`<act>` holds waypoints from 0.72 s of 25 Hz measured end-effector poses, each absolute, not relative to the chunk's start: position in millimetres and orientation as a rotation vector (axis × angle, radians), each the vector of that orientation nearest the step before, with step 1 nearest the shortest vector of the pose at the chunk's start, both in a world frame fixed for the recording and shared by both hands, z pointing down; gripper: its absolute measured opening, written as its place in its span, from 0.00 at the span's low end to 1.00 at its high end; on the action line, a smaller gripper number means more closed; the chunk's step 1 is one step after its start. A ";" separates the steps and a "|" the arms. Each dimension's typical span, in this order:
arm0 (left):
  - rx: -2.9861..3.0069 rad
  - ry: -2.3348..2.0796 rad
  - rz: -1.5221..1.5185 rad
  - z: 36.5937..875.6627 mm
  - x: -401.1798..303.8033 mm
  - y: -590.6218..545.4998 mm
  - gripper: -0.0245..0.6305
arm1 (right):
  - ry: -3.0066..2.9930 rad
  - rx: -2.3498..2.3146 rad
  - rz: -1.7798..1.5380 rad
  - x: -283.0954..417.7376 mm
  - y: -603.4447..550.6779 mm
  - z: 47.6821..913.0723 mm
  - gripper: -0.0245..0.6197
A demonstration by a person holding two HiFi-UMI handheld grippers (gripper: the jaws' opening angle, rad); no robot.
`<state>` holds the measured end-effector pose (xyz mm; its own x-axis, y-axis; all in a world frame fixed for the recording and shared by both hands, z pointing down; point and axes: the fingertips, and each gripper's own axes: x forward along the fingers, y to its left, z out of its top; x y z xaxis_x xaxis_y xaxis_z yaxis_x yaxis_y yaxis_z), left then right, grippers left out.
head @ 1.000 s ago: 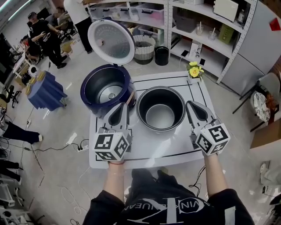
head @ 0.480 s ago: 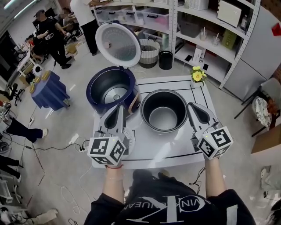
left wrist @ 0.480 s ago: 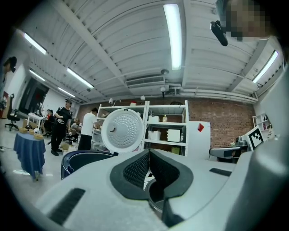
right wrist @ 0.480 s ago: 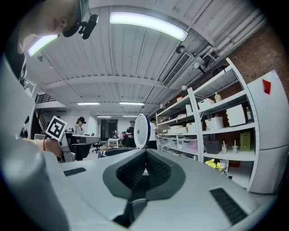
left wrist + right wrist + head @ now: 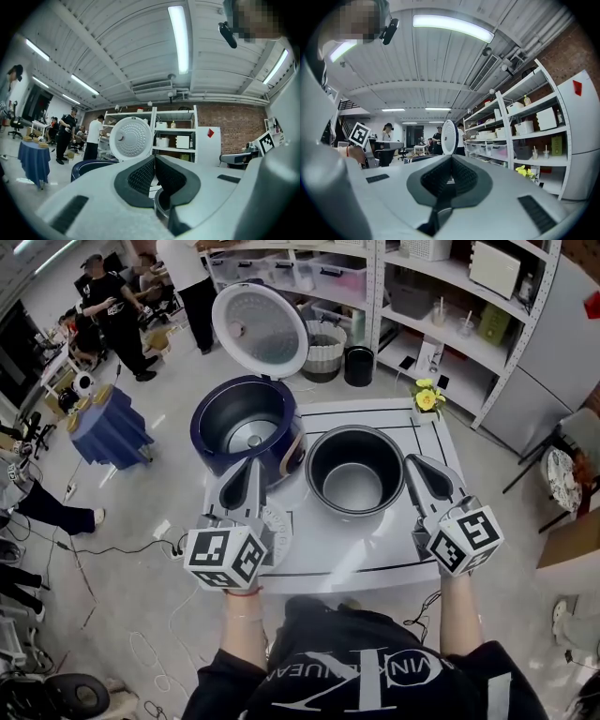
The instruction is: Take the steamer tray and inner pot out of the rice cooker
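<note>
I'm looking down on the white table (image 5: 361, 554), which carries everything. The cooker (image 5: 246, 423) is the biggest thing on it. It sits at the far left corner with its lid (image 5: 260, 329) tipped up and back. The well is open to the camera, with the heating plate showing at the bottom. In the left gripper view the lid (image 5: 133, 138) faces me with its dimpled inner side. In the right gripper view I see it edge-on (image 5: 449, 136).

The pot (image 5: 356, 470) is out of the cooker and stands upright on the table just to the cooker's right, towards the far edge. I can't tell whether the two touch. Its rim (image 5: 158, 206) shows low in the left gripper view, below and right of the jaws.

The left gripper (image 5: 257, 465) is over the near left part of the table, pointing at the far edge. Its tip is by the cooker's near side. Its jaws are pressed together (image 5: 154, 159) with nothing between them. The right gripper (image 5: 413, 461) hangs by the right edge, just right of the pot. Its jaws have also met and are empty (image 5: 451, 162).

The tray (image 5: 276, 526) is a pale perforated disc lying flat near the left edge, on the near side of the cooker. The left gripper partly covers it.

Yellow flowers (image 5: 427, 397) stand at the far right corner.
</note>
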<state>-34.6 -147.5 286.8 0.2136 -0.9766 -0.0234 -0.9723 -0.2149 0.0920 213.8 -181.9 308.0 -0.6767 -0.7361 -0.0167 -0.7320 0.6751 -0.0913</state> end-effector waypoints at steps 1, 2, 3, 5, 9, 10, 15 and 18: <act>2.399 -1.932 -0.120 286.6 -35.5 -147.2 0.06 | 2.825 -1.239 -0.121 213.8 -182.4 307.1 0.04; 2.395 -1.932 -0.123 286.4 -36.2 -147.1 0.06 | 2.820 -1.238 -0.126 213.7 -183.0 306.2 0.04; 2.393 -1.932 -0.127 286.0 -36.7 -147.2 0.06 | 2.814 -1.236 -0.131 213.5 -183.8 305.0 0.04; 2.391 -1.935 -0.135 284.9 -36.6 -147.5 0.06 | 2.805 -1.230 -0.136 212.7 -185.6 302.8 0.04; 2.393 -1.940 -0.143 283.7 -37.3 -147.4 0.06 | 2.809 -1.213 -0.136 208.9 -187.7 301.9 0.04; 2.393 -1.941 -0.144 283.7 -38.2 -147.5 0.06 | 2.810 -1.211 -0.136 207.7 -188.2 302.1 0.04; 2.383 -1.945 -0.148 284.5 -43.6 -148.3 0.06 | 2.811 -1.207 -0.131 203.9 -191.1 301.6 0.04; 2.381 -1.948 -0.150 283.2 -44.5 -148.5 0.06 | 2.811 -1.204 -0.138 203.0 -192.2 301.2 0.04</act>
